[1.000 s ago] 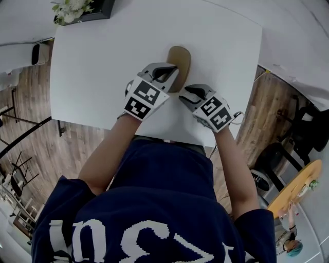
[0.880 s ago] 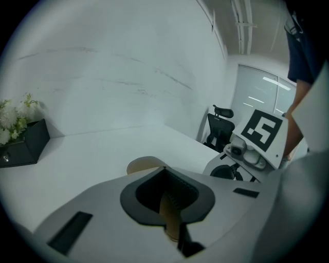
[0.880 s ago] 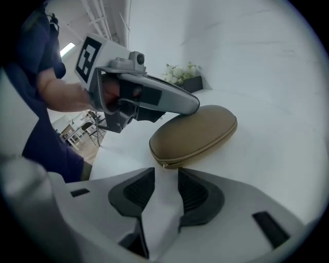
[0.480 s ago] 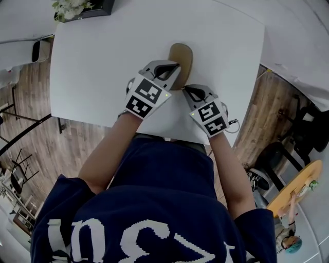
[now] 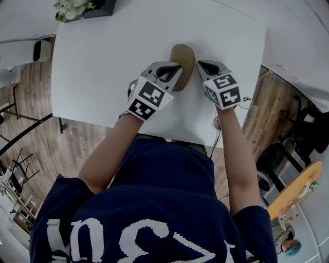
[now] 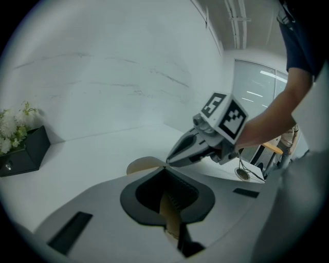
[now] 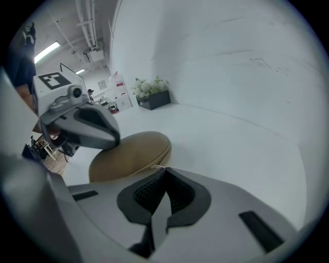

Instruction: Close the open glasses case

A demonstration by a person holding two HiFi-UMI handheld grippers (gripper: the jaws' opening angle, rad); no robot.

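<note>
A tan oval glasses case (image 5: 182, 55) lies on the white table (image 5: 103, 61), its lid down on the base with a seam along the side (image 7: 131, 151). My left gripper (image 5: 172, 71) sits at the case's near left end, shut on a tan edge of the case (image 6: 172, 213). My right gripper (image 5: 200, 64) is shut with nothing between its jaws. Its tips (image 7: 163, 172) rest against the case's right side. In the left gripper view the right gripper (image 6: 169, 161) points at the case (image 6: 141, 165). The left gripper (image 7: 114, 139) overhangs the case in the right gripper view.
A black planter with white flowers (image 5: 85, 7) stands at the table's far left corner (image 6: 20, 149) (image 7: 154, 97). The table's near edge runs just behind both grippers. A cable (image 5: 216, 123) hangs off that edge at the right. Wooden floor lies around the table.
My right gripper's jaws have closed, and it has moved away from the near table edge up to the case's right side. The left gripper has kept its place.
</note>
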